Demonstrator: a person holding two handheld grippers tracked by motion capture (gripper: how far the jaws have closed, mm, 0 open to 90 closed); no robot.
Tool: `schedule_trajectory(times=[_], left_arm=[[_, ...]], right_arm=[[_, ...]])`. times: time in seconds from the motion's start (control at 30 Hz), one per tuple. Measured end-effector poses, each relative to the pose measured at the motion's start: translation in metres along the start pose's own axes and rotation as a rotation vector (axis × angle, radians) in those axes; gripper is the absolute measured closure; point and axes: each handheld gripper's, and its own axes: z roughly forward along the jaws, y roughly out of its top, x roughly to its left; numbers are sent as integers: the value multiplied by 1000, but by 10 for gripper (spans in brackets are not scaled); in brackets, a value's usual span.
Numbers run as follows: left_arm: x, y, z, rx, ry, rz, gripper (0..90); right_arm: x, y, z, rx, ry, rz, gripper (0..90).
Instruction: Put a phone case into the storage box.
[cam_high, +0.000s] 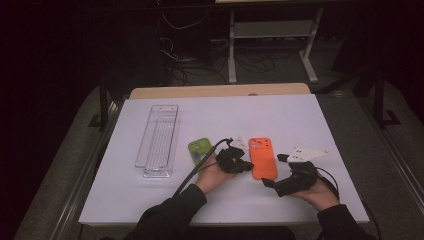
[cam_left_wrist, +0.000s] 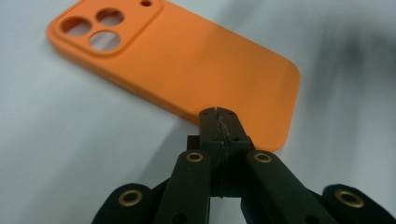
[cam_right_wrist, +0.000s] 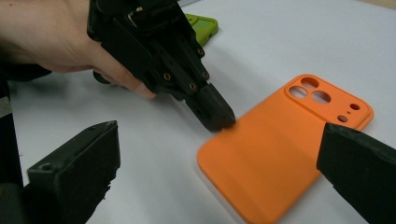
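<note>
Orange case (cam_high: 263, 157) lies flat on the worktop (cam_high: 300, 115), long axis running near to far, camera holes at the far end. Your left gripper (cam_left_wrist: 218, 122), jaws pressed together on nothing, sits at the case's left edge near its near corner. Your right gripper (cam_high: 270, 183), jaws spread wide, waits just right of that same near end.
</note>
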Motion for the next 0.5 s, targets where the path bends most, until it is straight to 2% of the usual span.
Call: schedule_trajectory(times=[0.27, 0.3, 0.33, 0.4, 0.47, 0.5], left_arm=[[-5, 12, 16, -2, -20, 11, 898], [-4, 13, 15, 12, -20, 26, 898], [-4, 13, 15, 6, -19, 12, 898], [-3, 12, 14, 2, -13, 16, 887], [-1, 13, 8, 6, -7, 19, 819], [0, 14, -1, -1, -3, 27, 797]], right_arm=[[0, 0, -1, 0, 3, -3, 0], [0, 0, -1, 0, 3, -3, 0], [0, 0, -1, -1, 5, -2, 0], [0, 0, -1, 0, 4, -3, 0], [-1, -1, -2, 1, 2, -1, 0], [-1, -1, -2, 2, 1, 0, 0]])
